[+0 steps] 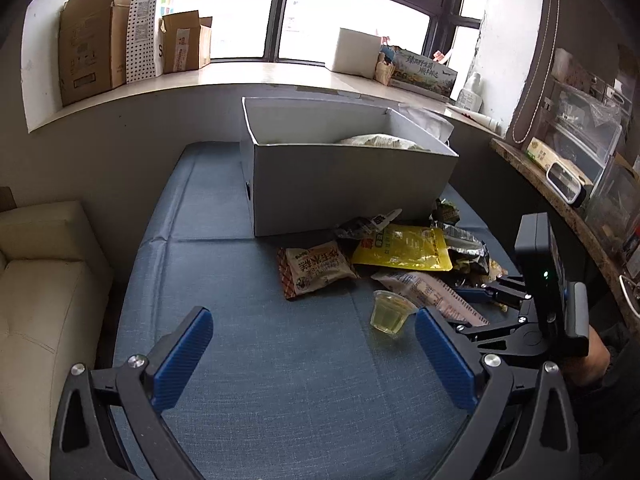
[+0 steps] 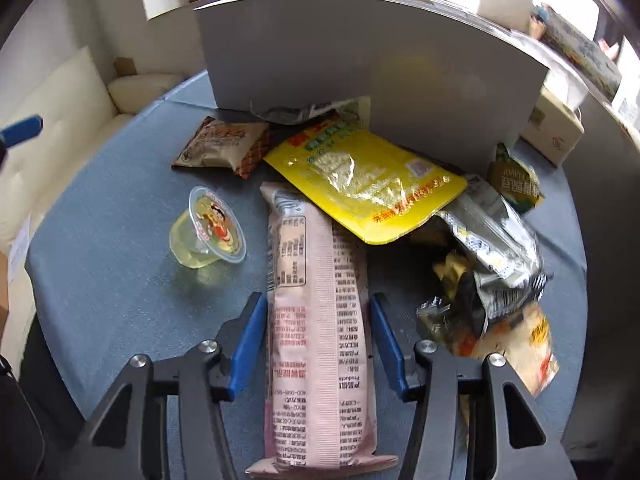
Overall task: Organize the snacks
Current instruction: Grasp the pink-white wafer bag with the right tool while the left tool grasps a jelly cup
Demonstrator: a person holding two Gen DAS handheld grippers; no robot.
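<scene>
Blue-clothed table [image 1: 260, 360]: white box [image 1: 340, 188] holds a bag [image 1: 380, 142]; fingers apart on both grippers

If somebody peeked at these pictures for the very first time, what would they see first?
Probably the long pink snack packet lying lengthwise between the blue pads of the right gripper, right in front of the camera. Next, the bright yellow pouch on top of the snack pile just before the big white box. The little jelly cup stands alone on the blue cloth, left of the pink packet.
</scene>
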